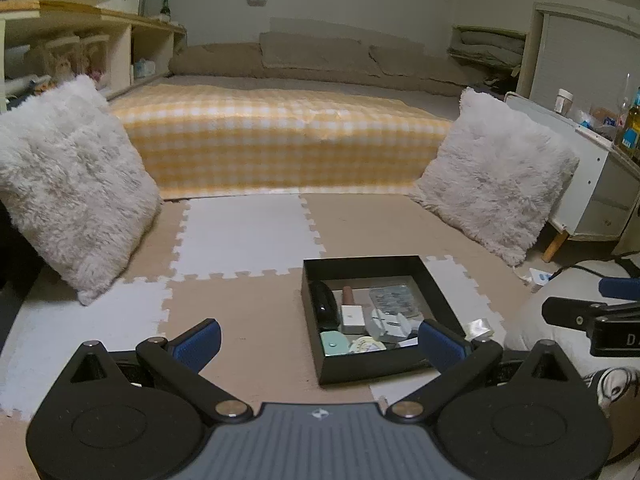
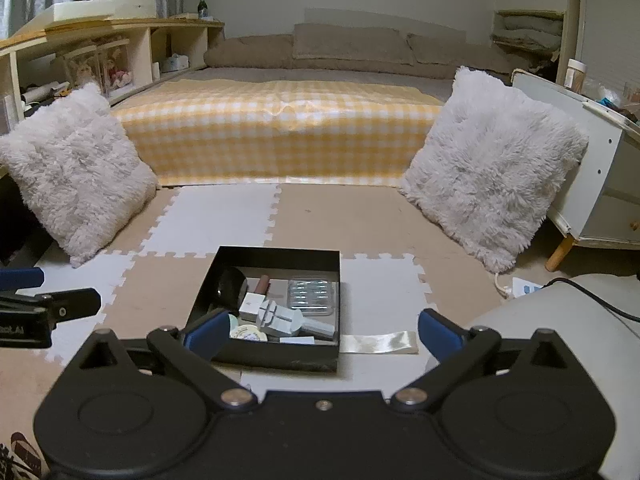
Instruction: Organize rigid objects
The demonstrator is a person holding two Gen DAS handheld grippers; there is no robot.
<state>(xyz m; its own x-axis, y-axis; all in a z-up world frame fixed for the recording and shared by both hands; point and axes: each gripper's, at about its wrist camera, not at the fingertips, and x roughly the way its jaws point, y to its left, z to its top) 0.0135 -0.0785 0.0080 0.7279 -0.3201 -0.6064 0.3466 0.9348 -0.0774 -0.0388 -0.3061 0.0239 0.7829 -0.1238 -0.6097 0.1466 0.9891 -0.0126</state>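
A black open box [image 1: 362,261] [image 2: 276,254] stands on the foam floor mats. It holds a black oval case [image 1: 324,306], a brown tube with a white cap [image 1: 351,314], a clear blister pack [image 2: 311,296], a grey-blue tool [image 2: 280,318], a mint disc [image 1: 334,342] and a yellowish tape roll [image 2: 249,334]. A shiny cream ribbon [image 2: 380,342] lies on the mat just right of the box. My left gripper [image 1: 320,342] hovers open at the box's near-left side, nothing between its fingers. My right gripper [image 2: 323,333] is open wide in front of the box, also holding nothing.
Two fluffy white cushions [image 2: 76,168] [image 2: 492,164] lean at left and right of the mat area. A bed with a yellow checked cover [image 2: 276,136] lies behind. A white cabinet [image 2: 600,184] and a black cable [image 2: 592,292] are at right, and low shelves [image 2: 100,52] at left.
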